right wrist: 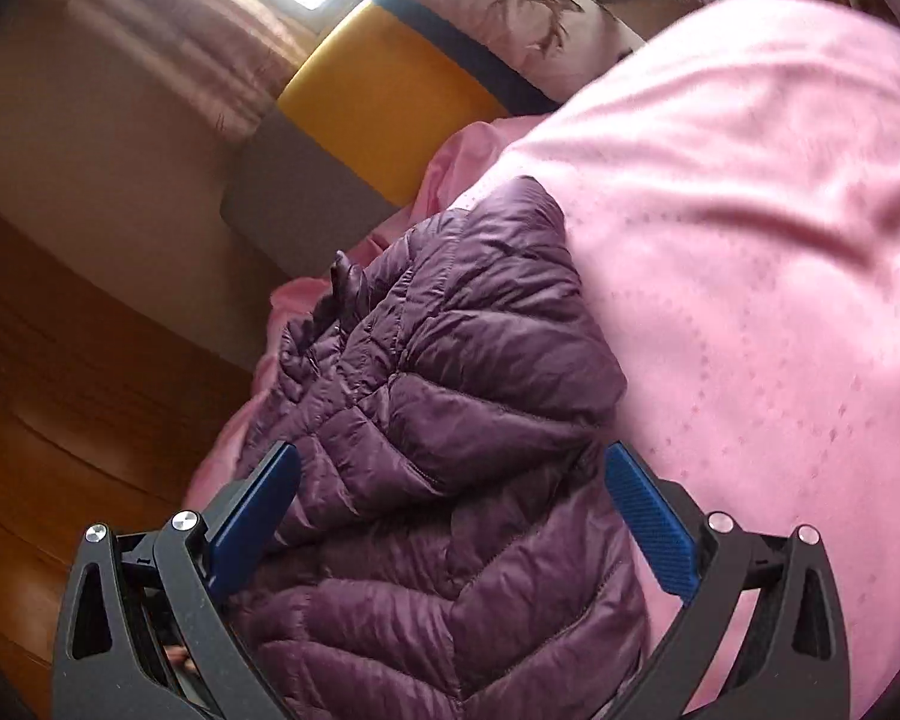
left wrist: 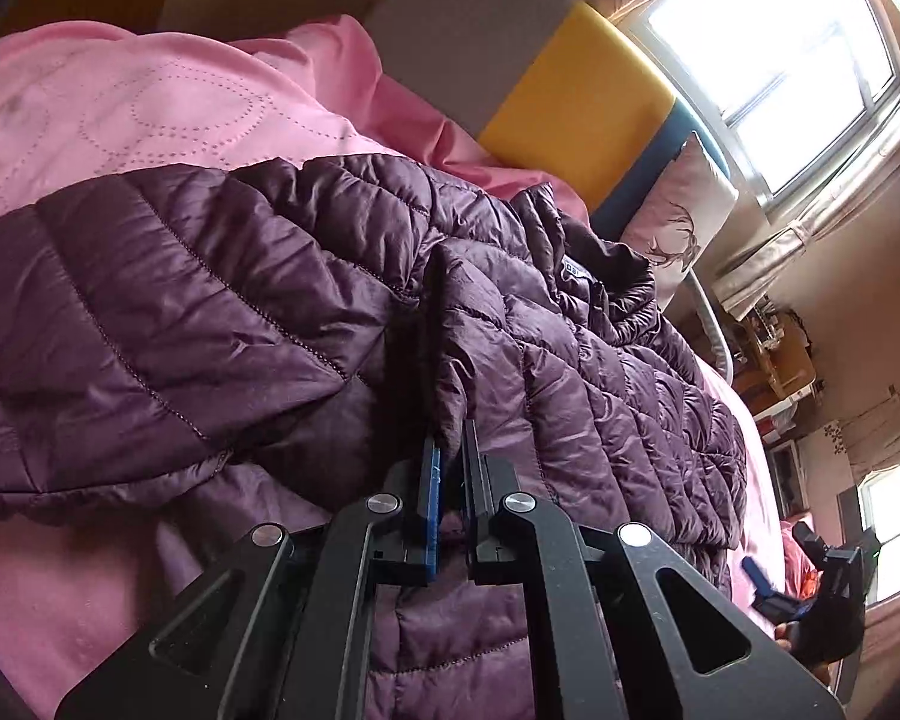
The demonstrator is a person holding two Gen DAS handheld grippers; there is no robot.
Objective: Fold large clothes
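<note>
A purple quilted puffer jacket (left wrist: 306, 312) lies spread across a bed covered by a pink bedspread (left wrist: 120, 114), and everything else here is placed by that jacket.

In the left wrist view, to the jacket's left and above it, the bedspread shows dotted stitched curves. At the jacket's near edge, low in the middle of the view, the left claw (left wrist: 450, 468) is pressed nearly together, pinching a raised fold of the purple fabric between its blue pad and its black finger. Above the jacket and to the right stands a headboard in grey, yellow (left wrist: 576, 114) and blue panels, with a pale pillow (left wrist: 678, 222) bearing a dark branch print leaning against it just beyond the jacket's collar. Further right of the jacket is a bright window (left wrist: 792, 54) with curtains. Beyond the jacket's far right edge, low in the view, the right claw (left wrist: 777, 570) shows small with its fingers apart.

In the right wrist view, a wooden floor (right wrist: 60, 396) lies left of the jacket. The jacket (right wrist: 450, 396) fills the centre, bunched and folded over itself. The right claw (right wrist: 450, 480) is spread wide, one blue pad (right wrist: 258, 510) against the jacket's left side, the other on its right where purple meets pink; whether the pads touch the cloth cannot be told. Right of the jacket the pink bedspread (right wrist: 750, 240) rises, blurred.
</note>
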